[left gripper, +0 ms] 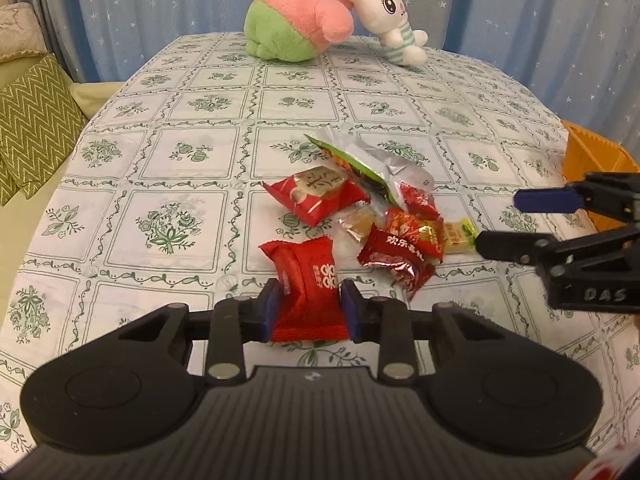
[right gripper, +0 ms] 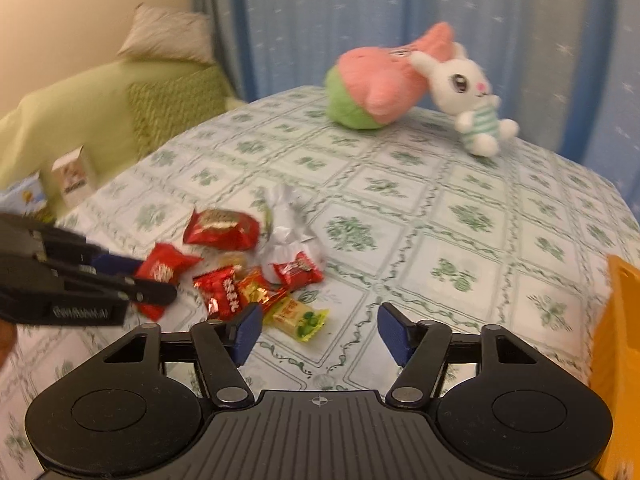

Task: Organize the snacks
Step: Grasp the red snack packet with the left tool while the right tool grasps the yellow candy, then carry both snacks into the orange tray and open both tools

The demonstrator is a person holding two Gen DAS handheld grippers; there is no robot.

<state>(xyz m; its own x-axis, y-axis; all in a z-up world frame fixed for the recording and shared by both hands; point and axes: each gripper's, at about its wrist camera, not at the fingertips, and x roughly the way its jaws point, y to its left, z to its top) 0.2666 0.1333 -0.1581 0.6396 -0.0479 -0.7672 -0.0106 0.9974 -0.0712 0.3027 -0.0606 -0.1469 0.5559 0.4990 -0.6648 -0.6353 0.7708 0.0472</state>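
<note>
— Fingers first: the left gripper [left gripper: 308, 307] has its blue pads [left gripper: 269, 309] pressed on either side of a red snack packet [left gripper: 307, 285]; the packet sits pinched between them, its far end on the tablecloth [left gripper: 168, 152].

— And the other one?

— The right gripper [right gripper: 318, 330] has its jaws standing apart with nothing between them, only bare cloth; its left pad [right gripper: 247, 330] is just beside a yellow-green wrapped sweet [right gripper: 298, 318], though I cannot tell if it touches.

— How are they held?

— Both tilt downward toward the table; in the left wrist view the right gripper comes in from the right edge, its tips near the right end of the snack pile [left gripper: 384, 216].

— Where are the snacks?

— Heaped mid-table, just beyond the held packet; red packets, a silver and green bag [left gripper: 360, 160], small wrapped sweets; an orange bin [left gripper: 592, 160] stands at the right edge of the table.

— Anything else?

— A pink and green plush [left gripper: 296, 20] and a white rabbit plush [left gripper: 392, 20] lean together at the far edge, before a blue curtain [left gripper: 160, 8]; a green zigzag cushion [left gripper: 32, 120] lies off to the left.
</note>
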